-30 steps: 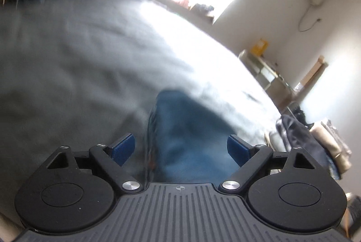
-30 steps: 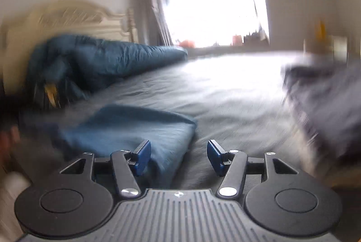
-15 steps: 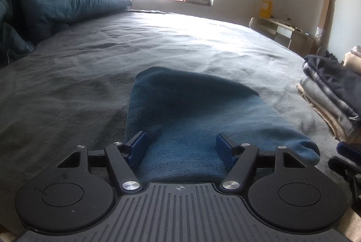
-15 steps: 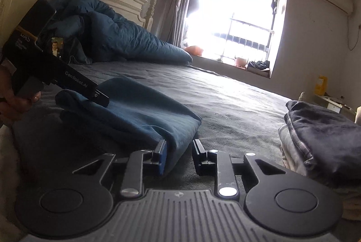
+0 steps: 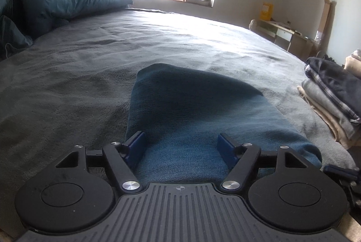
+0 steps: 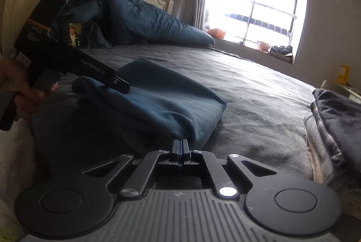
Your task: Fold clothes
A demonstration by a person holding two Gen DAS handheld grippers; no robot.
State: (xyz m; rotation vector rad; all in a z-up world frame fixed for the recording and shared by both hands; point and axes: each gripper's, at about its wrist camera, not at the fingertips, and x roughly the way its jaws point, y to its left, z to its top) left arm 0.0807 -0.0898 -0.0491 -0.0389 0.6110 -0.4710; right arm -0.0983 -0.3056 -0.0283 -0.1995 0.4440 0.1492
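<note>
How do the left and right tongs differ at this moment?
The left tongs are wide open over the folded blue garment; the right tongs are fully closed at its near edge, though whether they pinch cloth is unclear. Both are low over the grey bedsheet.

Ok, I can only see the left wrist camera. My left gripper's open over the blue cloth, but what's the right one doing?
Observer: The right gripper is shut on the near corner of the blue garment.
Operator: Can you see my left one from there?
Observer: Yes. The left gripper slants down over the garment's far end, and a hand is holding its grip.
Operator: Is there anything else I can't see?
Observer: A phone with a lit screen is propped against the duvet.
</note>
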